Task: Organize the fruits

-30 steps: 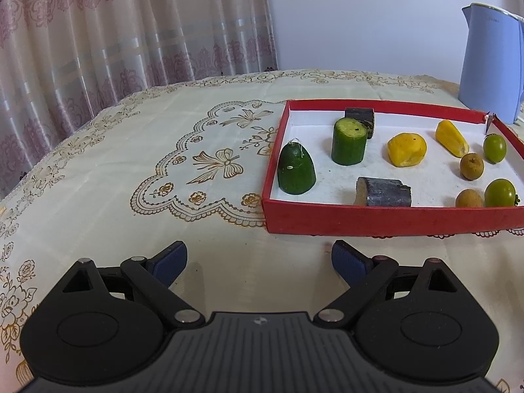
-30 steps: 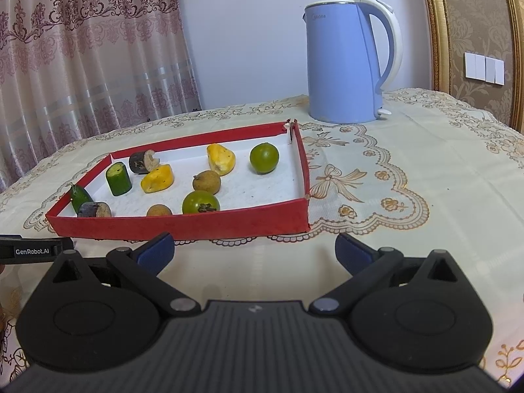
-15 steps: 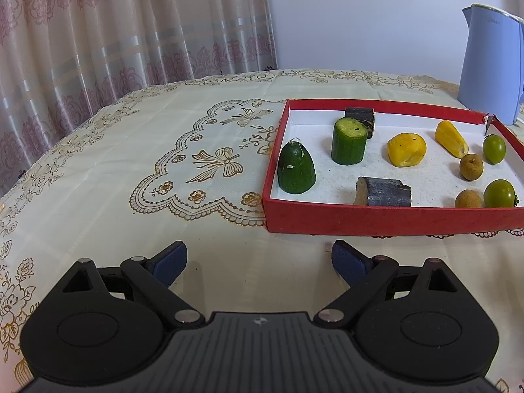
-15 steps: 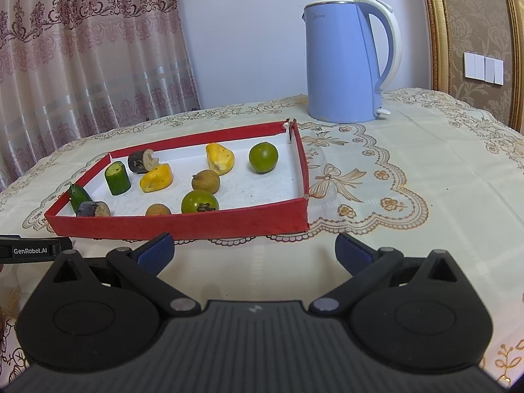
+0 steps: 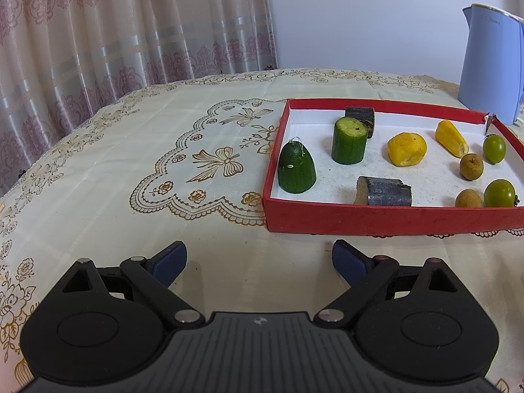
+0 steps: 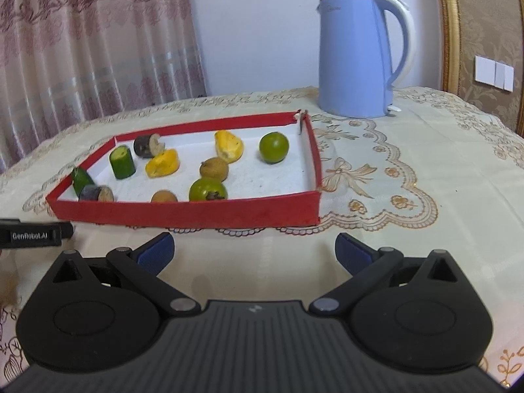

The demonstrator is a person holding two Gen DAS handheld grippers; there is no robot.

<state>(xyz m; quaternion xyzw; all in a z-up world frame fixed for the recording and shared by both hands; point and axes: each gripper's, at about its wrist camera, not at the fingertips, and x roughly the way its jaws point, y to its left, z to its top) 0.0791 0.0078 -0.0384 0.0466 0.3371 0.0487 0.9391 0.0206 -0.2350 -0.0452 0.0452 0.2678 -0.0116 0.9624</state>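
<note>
Both the left gripper (image 5: 258,257) and right gripper (image 6: 253,250) hover wide open and empty just short of the red tray's (image 5: 376,221) near edge, fruit inside.

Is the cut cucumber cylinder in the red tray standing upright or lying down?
Upright. The cucumber cylinder stands on one flat end in the red tray, its pale cut face pointing up.

I see a desk (image 5: 137,150) under a cream cloth with gold embroidery, a pink patterned curtain (image 5: 114,32) behind it, a plain pale wall (image 6: 262,32), and at right a gold-framed panel (image 6: 448,29) with white switches (image 6: 494,72).
</note>
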